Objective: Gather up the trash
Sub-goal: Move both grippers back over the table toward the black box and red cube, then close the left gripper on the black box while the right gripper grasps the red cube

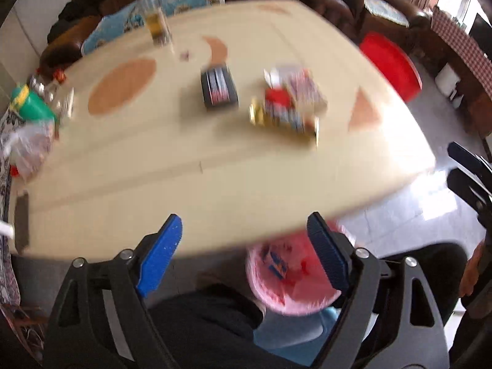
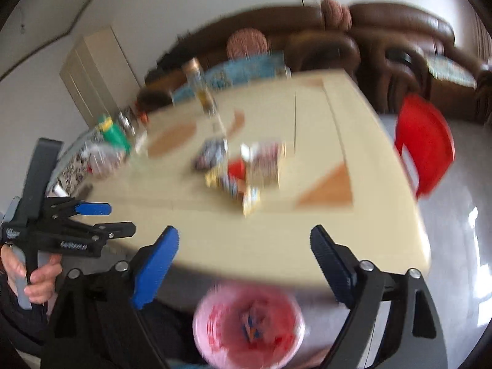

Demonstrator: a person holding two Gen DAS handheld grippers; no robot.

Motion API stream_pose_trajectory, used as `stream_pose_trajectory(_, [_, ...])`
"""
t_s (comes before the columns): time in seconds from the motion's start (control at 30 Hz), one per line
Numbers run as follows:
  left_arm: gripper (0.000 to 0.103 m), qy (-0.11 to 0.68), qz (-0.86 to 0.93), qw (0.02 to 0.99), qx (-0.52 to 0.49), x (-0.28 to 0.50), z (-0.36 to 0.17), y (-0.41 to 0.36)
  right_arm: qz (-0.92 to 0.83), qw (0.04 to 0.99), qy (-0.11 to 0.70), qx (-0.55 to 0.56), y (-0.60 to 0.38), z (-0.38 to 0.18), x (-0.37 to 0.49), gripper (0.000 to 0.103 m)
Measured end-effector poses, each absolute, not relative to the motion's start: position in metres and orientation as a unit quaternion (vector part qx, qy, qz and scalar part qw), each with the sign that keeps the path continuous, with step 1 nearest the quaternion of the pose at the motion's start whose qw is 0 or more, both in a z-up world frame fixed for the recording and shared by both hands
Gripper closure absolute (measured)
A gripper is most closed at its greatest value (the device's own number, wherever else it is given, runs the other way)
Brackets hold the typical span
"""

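1. Trash, a blurred heap of crumpled red, white and gold wrappers (image 1: 287, 104), lies near the middle of the cream table with pale orange shapes (image 1: 215, 169); the right wrist view shows the same heap (image 2: 246, 175).
2. Just left of the heap, apart from it, sits a small dark box with red print (image 1: 219, 87).
3. Below the table's near edge stands a round bin lined with a pink plastic bag (image 1: 289, 279), with a blue-and-orange scrap and red bits inside; the right wrist view looks down into it (image 2: 249, 326).
4. The left gripper (image 1: 244, 255) hangs over the table's near edge and the bin, its blue-padded fingers (image 1: 160, 255) spread wide with nothing between them.
5. The right gripper (image 2: 244, 267) is likewise spread wide and empty, above the bin and the table edge.
6. In the right wrist view the left gripper appears from the side, held in the person's hand (image 2: 33, 276), its fingers apart.
7. At the table's far left stand a green bottle with a yellow cap (image 1: 29, 104) and a clear plastic bag (image 1: 29, 147); a tall clear bottle with amber liquid (image 1: 155, 15) stands at the far edge.
8. A red plastic chair (image 1: 390, 64) sits beside the table's right side, brown leather sofas (image 2: 384, 40) behind.
9. Both views are motion-blurred.
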State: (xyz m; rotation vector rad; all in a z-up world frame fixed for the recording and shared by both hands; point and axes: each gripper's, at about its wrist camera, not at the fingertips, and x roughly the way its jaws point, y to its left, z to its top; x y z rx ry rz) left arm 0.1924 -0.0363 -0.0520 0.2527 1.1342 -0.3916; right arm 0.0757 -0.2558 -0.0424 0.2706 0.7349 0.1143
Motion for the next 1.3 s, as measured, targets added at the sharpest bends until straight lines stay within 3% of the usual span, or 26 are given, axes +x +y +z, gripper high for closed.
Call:
stream_pose_trajectory(0.17, [0.021,0.520,-0.171,0.828,0.118,0.252,-0.010,-0.049,0.069,0.938,0.319,0.115,-0.264,0.013,0.112,0.017])
stream_pose_trajectory(0.37, [0.021,0.553,-0.153,0.811,0.111,0.314,-0.023,-0.069,0.078,0.944,0.309,0.084,-0.261,0.037,0.155,0.017])
stream_pose_trajectory(1.3, [0.021,0.636,-0.113,0.755,0.112,0.436,-0.149,-0.093,0.133,0.894,0.427,-0.019,-0.204,-0.104,0.269,0.021])
